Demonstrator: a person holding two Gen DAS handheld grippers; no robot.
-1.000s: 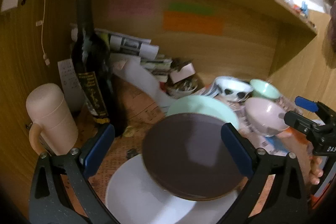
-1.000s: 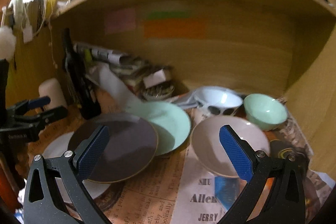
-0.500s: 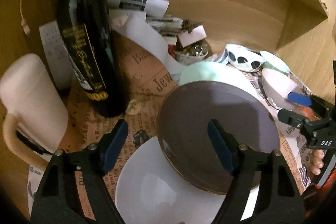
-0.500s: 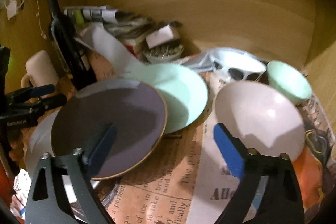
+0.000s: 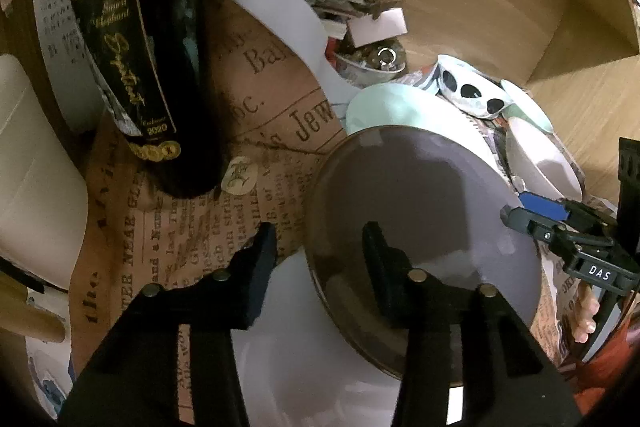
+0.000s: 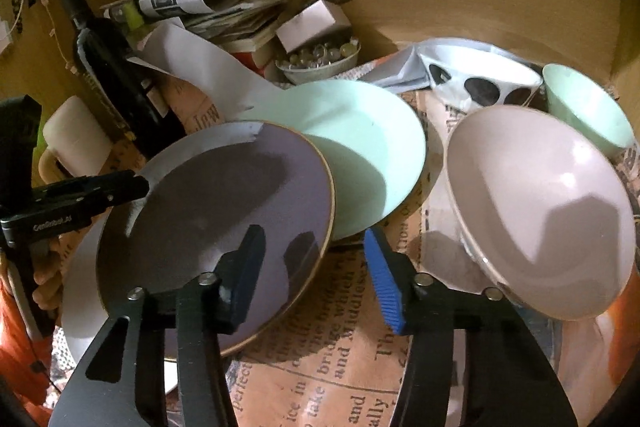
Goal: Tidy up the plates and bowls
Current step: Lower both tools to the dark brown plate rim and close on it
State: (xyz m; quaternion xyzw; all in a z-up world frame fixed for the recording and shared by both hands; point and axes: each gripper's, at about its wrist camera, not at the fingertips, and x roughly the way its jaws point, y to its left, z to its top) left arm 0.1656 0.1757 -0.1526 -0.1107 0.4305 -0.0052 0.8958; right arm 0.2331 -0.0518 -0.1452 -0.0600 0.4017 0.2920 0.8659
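Observation:
A dark purple plate (image 5: 420,227) (image 6: 216,219) lies tilted, overlapping a white plate (image 5: 312,359) (image 6: 80,291) and a mint green plate (image 5: 396,107) (image 6: 360,147). My left gripper (image 5: 320,259) is open and straddles the purple plate's left rim, one finger outside it, one over it. My right gripper (image 6: 316,267) is open and straddles the plate's right rim. A pink bowl (image 6: 540,211) (image 5: 540,163), a spotted bowl (image 6: 476,79) (image 5: 468,87) and a mint bowl (image 6: 588,107) stand at the right.
A dark wine bottle (image 5: 136,39) (image 6: 108,67) and a cream mug (image 5: 32,179) (image 6: 72,139) stand at the left. Newspapers (image 6: 208,7), a dish of beads (image 6: 320,59) and a small box (image 6: 312,23) sit at the back against the wooden wall. Newsprint covers the desk.
Both grippers moved forward and down onto the purple plate's opposite rims, and their jaws narrowed. The plates and bowls have not moved.

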